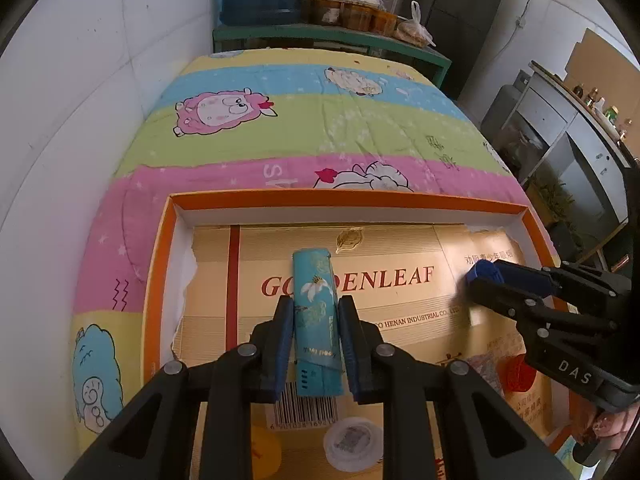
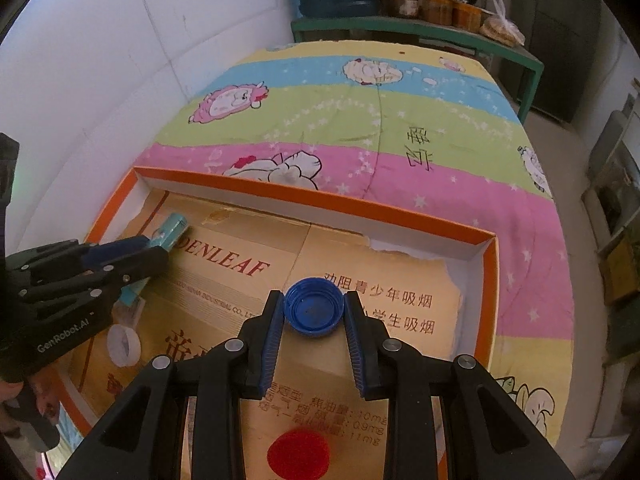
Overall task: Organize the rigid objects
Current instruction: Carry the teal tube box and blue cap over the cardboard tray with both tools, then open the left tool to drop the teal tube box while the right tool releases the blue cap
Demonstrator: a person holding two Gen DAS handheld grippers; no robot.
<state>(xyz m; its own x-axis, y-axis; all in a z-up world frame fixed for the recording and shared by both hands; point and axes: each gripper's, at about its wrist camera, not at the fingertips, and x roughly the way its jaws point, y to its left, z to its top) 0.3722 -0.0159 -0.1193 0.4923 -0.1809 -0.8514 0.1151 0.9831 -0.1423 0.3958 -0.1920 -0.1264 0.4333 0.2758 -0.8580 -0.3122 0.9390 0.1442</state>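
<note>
My left gripper (image 1: 315,304) is shut on a slim teal box (image 1: 316,320) with a flower print, held lengthwise over the orange-rimmed tray (image 1: 336,199). The same teal box (image 2: 170,232) shows in the right wrist view, sticking out past the left gripper (image 2: 154,246) near the tray's far left corner. My right gripper (image 2: 314,302) is shut on a blue bottle cap (image 2: 314,310), open side up, above the tray's right half. In the left wrist view the right gripper (image 1: 480,276) enters from the right with the blue cap (image 1: 482,272) at its tip.
The tray (image 2: 490,264) is lined with gold cardboard (image 1: 400,248) and lies on a striped cartoon quilt (image 2: 400,128). A white cap (image 1: 352,442), a yellow lid (image 1: 264,448) and a red cap (image 2: 298,456) lie in it near me. A wall (image 1: 80,80) stands left, shelves (image 1: 332,36) behind.
</note>
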